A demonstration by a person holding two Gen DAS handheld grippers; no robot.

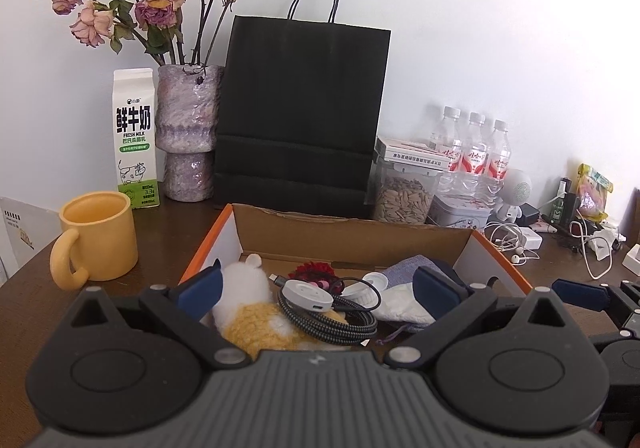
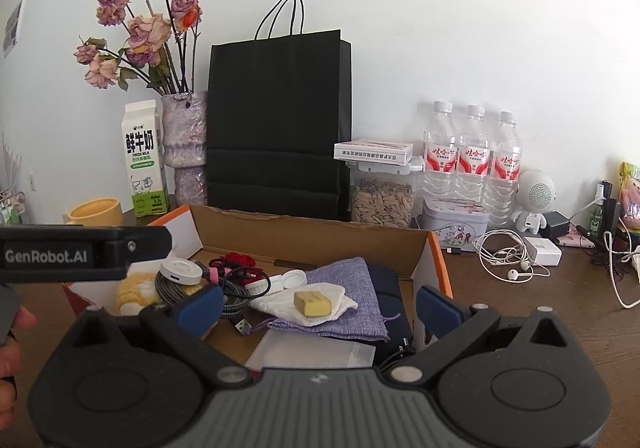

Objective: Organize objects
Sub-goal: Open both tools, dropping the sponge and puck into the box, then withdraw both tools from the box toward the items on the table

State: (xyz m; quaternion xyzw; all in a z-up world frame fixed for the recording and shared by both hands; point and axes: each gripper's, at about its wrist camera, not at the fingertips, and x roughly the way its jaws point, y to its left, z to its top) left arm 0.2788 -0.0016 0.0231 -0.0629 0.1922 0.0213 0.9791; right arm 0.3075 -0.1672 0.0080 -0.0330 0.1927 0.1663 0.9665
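An open cardboard box [image 1: 352, 238] [image 2: 308, 226] with orange edges sits on the dark wooden table and holds several small items. In it lie a white and yellow knitted plush [image 1: 256, 312], a braided cable with a white round puck [image 1: 310, 294] [image 2: 181, 271], a red hair tie [image 2: 237, 260], a lavender cloth pouch [image 2: 344, 284] and a yellow block [image 2: 312, 304] on a white cloth. My left gripper [image 1: 318, 296] hangs open over the box's near left part, nothing between its blue pads. My right gripper [image 2: 318, 308] stands open above the box's near right part, empty.
Behind the box stand a black paper bag [image 1: 304, 112], a vase of dried roses [image 1: 188, 136], a milk carton [image 1: 134, 140] and a yellow mug [image 1: 98, 236]. To the right are a seed jar [image 2: 382, 200], three water bottles [image 2: 472, 156], a tin, white earphones [image 2: 512, 260] and chargers.
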